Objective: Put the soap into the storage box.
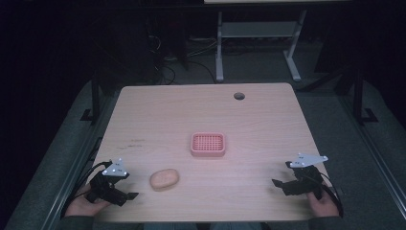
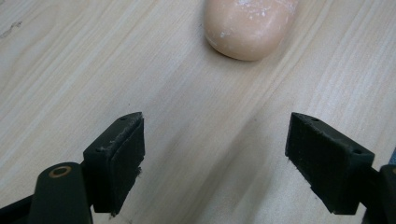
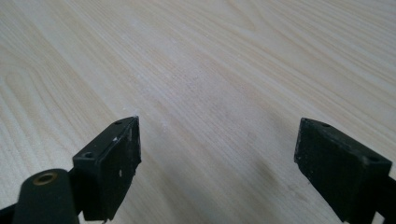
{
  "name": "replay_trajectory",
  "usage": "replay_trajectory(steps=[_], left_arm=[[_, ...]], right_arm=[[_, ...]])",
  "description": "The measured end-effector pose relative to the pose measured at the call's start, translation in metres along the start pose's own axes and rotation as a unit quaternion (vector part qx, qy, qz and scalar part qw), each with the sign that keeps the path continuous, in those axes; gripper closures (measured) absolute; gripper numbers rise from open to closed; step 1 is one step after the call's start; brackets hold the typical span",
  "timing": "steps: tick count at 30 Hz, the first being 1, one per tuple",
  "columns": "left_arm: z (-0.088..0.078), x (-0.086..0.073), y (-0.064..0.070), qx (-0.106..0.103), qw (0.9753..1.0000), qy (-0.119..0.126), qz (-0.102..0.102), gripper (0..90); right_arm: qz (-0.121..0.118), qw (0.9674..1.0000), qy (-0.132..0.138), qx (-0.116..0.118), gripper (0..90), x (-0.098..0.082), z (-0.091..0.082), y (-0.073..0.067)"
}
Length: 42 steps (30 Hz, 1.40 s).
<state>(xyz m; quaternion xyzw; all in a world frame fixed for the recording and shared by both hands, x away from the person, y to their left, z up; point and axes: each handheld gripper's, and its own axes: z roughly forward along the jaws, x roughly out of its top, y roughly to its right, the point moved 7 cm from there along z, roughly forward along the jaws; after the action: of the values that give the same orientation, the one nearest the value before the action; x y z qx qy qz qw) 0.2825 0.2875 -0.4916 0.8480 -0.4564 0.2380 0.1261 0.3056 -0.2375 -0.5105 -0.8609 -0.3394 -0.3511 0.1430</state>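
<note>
Near the bottom left of the high view, the left gripper [image 1: 125,195] sits with its jaws wide apart, close to the soap [image 1: 164,179]. At the bottom right, the right gripper [image 1: 279,186] is wide apart too. A pink dish [image 1: 208,144] sits mid-table [image 1: 158,115].

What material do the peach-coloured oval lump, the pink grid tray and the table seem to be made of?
Oval lump: probably a bar of soap, smooth and matte, with whitish dry flecks on its top.
Pink tray: looks like moulded plastic, one even colour, with a regular grid of holes and rounded corners.
Table: pale wood-grain surface, likely laminate, since the grain lines run flat and uniform.
</note>
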Motion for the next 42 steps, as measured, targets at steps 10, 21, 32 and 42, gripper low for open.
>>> replay_trajectory(steps=[10,21,32,42], left_arm=[[0.001,0.007,0.005,-0.001,0.9999,-0.007,0.013,20.3],[0.008,0.023,0.011,-0.005,0.9991,-0.021,0.038,20.3],[0.012,0.038,0.013,-0.011,0.9977,-0.032,0.058,20.3],[0.019,0.046,0.014,-0.021,0.9968,-0.039,0.066,20.3]], right_arm=[[0.002,1.0000,0.001,-0.001,14.1,0.000,-0.001,-0.001],[0.001,1.0000,0.004,-0.002,14.2,0.001,-0.002,-0.003],[-0.003,1.0000,0.005,-0.001,14.1,0.002,-0.001,-0.004],[-0.002,1.0000,0.006,0.000,14.1,0.002,-0.002,-0.004]])
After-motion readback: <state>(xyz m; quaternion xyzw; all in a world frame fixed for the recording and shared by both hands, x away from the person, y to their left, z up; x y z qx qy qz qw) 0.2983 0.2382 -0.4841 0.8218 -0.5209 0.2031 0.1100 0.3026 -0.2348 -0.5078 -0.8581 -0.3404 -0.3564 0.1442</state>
